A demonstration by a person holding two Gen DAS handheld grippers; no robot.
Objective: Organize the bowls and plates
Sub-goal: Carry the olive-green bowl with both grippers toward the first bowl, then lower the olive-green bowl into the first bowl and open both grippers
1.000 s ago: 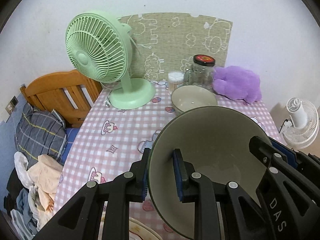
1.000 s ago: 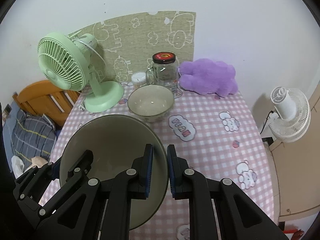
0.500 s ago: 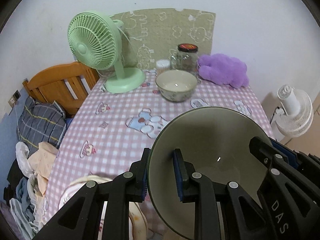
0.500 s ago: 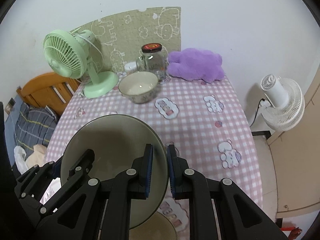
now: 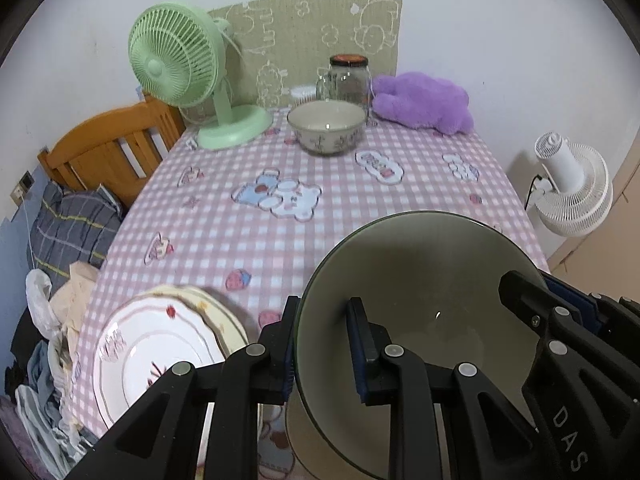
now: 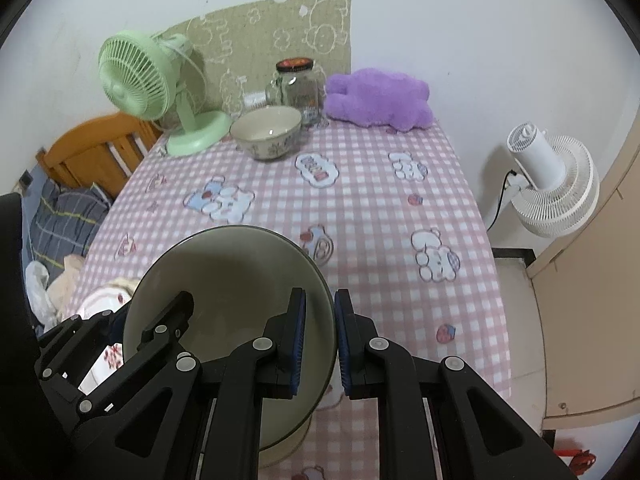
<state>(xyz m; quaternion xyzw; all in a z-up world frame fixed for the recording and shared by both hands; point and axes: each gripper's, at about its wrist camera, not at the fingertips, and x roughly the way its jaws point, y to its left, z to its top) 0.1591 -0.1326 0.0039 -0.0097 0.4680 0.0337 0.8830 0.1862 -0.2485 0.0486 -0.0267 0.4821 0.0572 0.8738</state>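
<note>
We are clamping the left gripper (image 5: 322, 350) onto the near-left rim of the grey bowl (image 5: 424, 292), one pad inside, one outside. The right gripper (image 6: 320, 344) is pinching the opposite rim likewise. Left of the left gripper, stacked plates (image 5: 160, 344) are lying. Far ahead, an empty patterned bowl (image 5: 326, 126) is standing before a glass jar (image 5: 348, 78).

This is a lived-in bedroom at home, with a table doing double duty for meals. Ahead of the fingers a pink checked tablecloth (image 5: 360, 216) with cartoon bears covers it; beyond stand a green desk fan (image 5: 188, 72), a glass jar (image 5: 348, 78) and a purple plush toy (image 5: 424, 100). Left of the fingers a wooden bed frame (image 5: 108, 148) holds rumpled bedding (image 5: 72, 232).
</note>
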